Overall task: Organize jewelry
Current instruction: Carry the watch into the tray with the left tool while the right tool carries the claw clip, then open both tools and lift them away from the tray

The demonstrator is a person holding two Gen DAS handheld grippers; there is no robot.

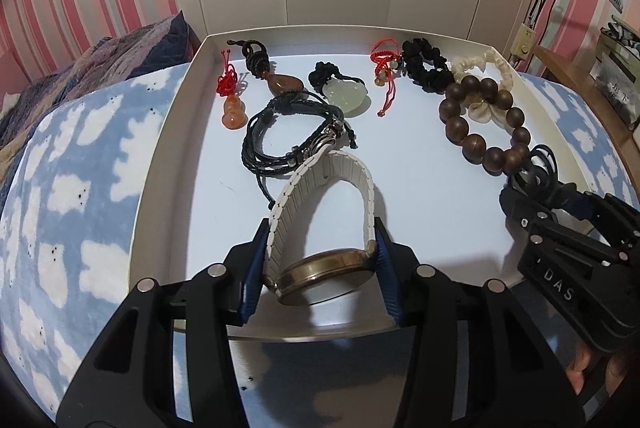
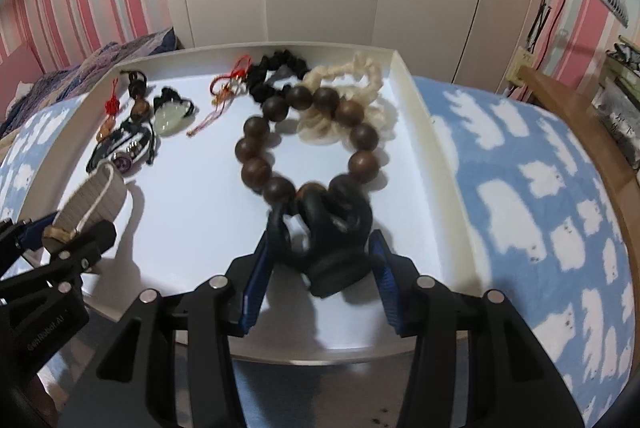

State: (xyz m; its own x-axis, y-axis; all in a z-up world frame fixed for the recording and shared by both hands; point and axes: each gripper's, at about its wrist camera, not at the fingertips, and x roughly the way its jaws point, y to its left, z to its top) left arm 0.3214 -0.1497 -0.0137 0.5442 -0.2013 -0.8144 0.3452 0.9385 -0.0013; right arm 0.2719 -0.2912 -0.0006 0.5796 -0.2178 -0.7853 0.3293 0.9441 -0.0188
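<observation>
My left gripper (image 1: 322,240) is shut on a watch (image 1: 324,276) with a bronze case and a white strap, low over the near part of the white tray (image 1: 160,148). The strap's far end reaches the black braided bracelet (image 1: 288,140). My right gripper (image 2: 320,244) is shut on a blurred black band (image 2: 332,228), perhaps a watch, just in front of the wooden bead bracelet (image 2: 256,168). In the left wrist view the right gripper (image 1: 520,196) enters at the right with black loops sticking out. The left gripper (image 2: 76,228) shows at the left of the right wrist view.
Along the tray's far side lie an orange gourd charm (image 1: 233,112), a brown pendant (image 1: 286,84), a jade pendant (image 1: 346,94), a red string charm (image 1: 384,68), and black (image 1: 420,66) and cream (image 1: 492,68) scrunchies. The tray rests on a blue cloud-print blanket (image 1: 80,188). A wardrobe stands behind.
</observation>
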